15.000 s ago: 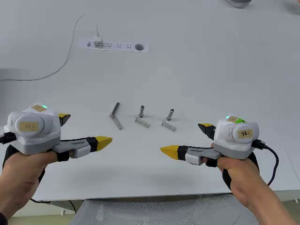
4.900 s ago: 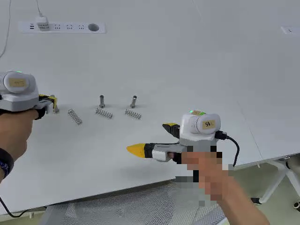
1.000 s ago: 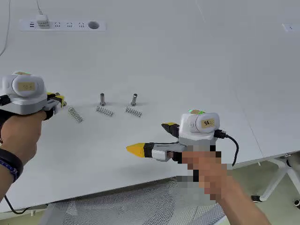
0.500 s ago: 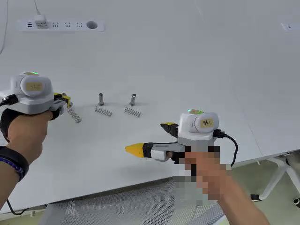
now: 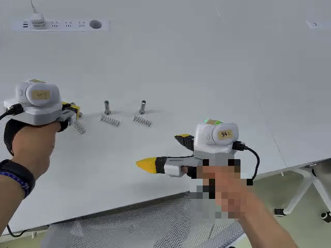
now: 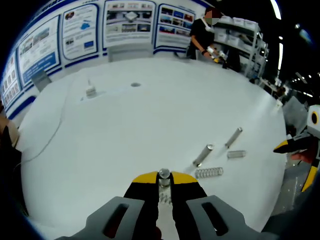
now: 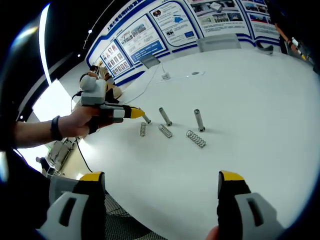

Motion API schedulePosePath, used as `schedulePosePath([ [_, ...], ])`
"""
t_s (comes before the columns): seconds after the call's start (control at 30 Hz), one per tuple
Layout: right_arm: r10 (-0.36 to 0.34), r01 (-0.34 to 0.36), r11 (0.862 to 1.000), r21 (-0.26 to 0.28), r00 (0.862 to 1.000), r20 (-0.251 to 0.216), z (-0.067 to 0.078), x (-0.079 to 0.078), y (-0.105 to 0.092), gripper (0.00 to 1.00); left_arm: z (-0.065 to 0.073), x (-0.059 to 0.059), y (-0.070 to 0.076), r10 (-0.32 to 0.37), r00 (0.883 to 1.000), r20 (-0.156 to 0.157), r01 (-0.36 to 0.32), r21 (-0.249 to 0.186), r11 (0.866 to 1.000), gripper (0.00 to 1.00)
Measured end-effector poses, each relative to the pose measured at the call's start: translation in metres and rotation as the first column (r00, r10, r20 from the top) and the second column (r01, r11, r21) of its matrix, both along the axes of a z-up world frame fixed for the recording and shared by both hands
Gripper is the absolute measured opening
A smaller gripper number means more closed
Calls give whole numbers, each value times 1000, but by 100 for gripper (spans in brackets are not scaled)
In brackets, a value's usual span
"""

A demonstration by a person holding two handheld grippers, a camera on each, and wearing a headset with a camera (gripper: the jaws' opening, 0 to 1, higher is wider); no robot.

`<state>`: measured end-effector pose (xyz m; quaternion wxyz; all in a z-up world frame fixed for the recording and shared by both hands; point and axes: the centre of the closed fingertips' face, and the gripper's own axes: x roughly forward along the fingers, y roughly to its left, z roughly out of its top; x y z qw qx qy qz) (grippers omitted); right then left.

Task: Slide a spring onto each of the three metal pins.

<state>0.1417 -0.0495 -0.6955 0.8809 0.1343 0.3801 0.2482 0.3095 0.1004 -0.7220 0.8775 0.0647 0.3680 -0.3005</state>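
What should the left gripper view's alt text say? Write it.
The left gripper clamps a metal pin over a white table. To its right sit a near pin with a spring and a far pin with another spring.

Three metal pins [image 7: 165, 116], three springs [image 7: 196, 138], one power strip [image 5: 61, 24], one plug [image 5: 37, 20].

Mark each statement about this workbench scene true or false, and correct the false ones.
1. The left gripper clamps a short silver metal pin between its yellow-tipped jaws. True.
2. The right gripper holds a small coiled wire spring. False: its jaws stand open and empty above the white table.
3. Two more silver pins stand upright on the table. True.
4. Each standing pin already wears a spring. False: their springs lie on the table beside them.
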Motion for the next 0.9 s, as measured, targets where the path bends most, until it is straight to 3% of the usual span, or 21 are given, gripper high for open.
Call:
schedulePosePath([
  [0.2,-2,2,1000,1,1000,0,0,1,-2,95,-7,0,-1,-4,1000,-5,4,11,1000,8],
  [0.57,4,-4,1000,3,1000,-3,0,1,1,95,-7,-1,0,-48,999,24,46,56,997,8],
  [0.9,7,-7,1000,6,1000,-5,-1,1,2,95,-7,-1,1,-57,998,27,55,70,996,8],
])
